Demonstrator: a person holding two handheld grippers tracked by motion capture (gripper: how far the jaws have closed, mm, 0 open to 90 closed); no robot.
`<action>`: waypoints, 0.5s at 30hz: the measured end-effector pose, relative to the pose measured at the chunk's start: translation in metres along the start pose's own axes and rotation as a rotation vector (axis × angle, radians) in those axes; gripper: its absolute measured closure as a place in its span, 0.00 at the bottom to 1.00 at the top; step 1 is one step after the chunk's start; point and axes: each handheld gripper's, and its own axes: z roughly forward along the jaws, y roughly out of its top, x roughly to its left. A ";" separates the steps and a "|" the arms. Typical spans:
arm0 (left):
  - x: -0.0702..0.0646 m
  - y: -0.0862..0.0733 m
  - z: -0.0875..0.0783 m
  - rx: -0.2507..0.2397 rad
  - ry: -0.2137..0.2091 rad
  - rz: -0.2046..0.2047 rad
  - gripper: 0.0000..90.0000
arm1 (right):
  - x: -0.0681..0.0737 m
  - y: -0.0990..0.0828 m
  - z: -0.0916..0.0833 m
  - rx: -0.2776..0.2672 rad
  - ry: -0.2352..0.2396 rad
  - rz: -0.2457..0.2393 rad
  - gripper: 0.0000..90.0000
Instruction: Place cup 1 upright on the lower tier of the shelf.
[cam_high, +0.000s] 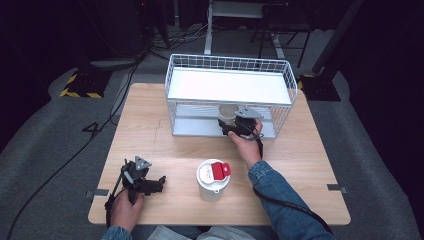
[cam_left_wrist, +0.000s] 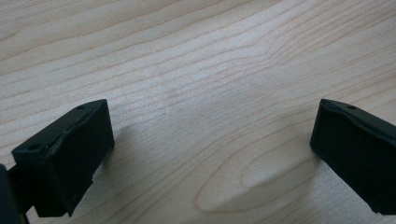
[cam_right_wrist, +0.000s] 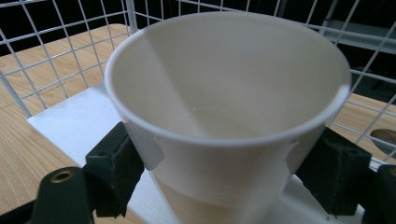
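From the high view, the right gripper (cam_high: 239, 126) holds a paper cup (cam_high: 228, 114) inside the lower tier of the wire rack (cam_high: 290, 80) at the tabletop's (cam_high: 150, 135) far edge, while a lidded cup (cam_high: 213, 179) waits near the front edge. The left gripper (cam_left_wrist: 210, 140) rests near the front left corner, spread wide and empty over pale wood. In the right gripper view the jaws are clamped on the cup's wall; keeping it upright and lowering it flat onto the white shelf (cam_right_wrist: 70, 121) should serve best. Grey floor and dark stands surround the table.
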 end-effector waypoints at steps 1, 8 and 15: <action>0.000 0.000 0.000 0.000 0.000 -0.001 0.00 | 0.000 -0.001 0.002 0.000 -0.001 0.005 0.24; 0.000 0.000 0.000 0.000 0.000 0.000 0.00 | -0.001 -0.003 0.006 0.008 -0.001 0.017 0.24; 0.000 0.000 0.000 -0.001 -0.001 0.000 0.00 | -0.001 -0.005 0.010 0.014 0.017 0.024 0.24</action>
